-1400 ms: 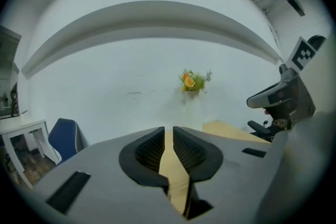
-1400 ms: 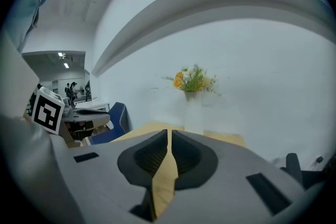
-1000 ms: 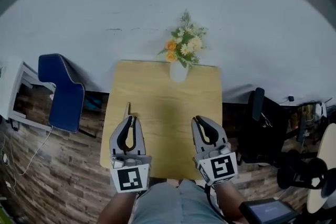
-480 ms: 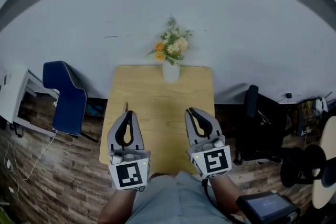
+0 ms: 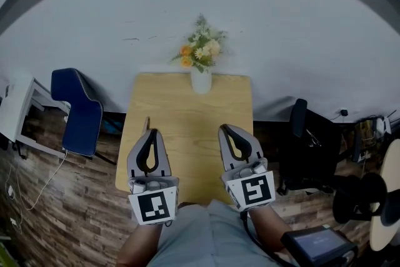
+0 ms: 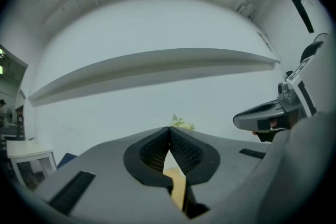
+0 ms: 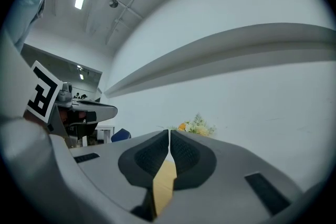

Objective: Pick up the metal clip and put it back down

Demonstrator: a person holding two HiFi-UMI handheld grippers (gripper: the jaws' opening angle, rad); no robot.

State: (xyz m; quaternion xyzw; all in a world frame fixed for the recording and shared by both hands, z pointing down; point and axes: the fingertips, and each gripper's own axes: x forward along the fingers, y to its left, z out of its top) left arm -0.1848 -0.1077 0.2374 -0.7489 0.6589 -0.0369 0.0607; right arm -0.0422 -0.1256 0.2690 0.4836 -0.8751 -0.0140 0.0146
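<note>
The left tongs (image 5: 152, 134) are shut and empty, low over the table (image 5: 187, 103). Just past their tip stands a thin little thing, likely the metal clip (image 5: 148, 124), close for a grab. The right tongs (image 5: 224, 129) are shut and empty too, held aside, out of the way.

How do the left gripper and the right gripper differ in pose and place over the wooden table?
The left gripper points almost straight ahead; the right gripper angles inward. The left gripper sits by the wooden table's left edge; the right gripper over its right half. The left gripper's marker cube and the right gripper's show different patterns. Both are shut, with nothing between their fingers.
</note>
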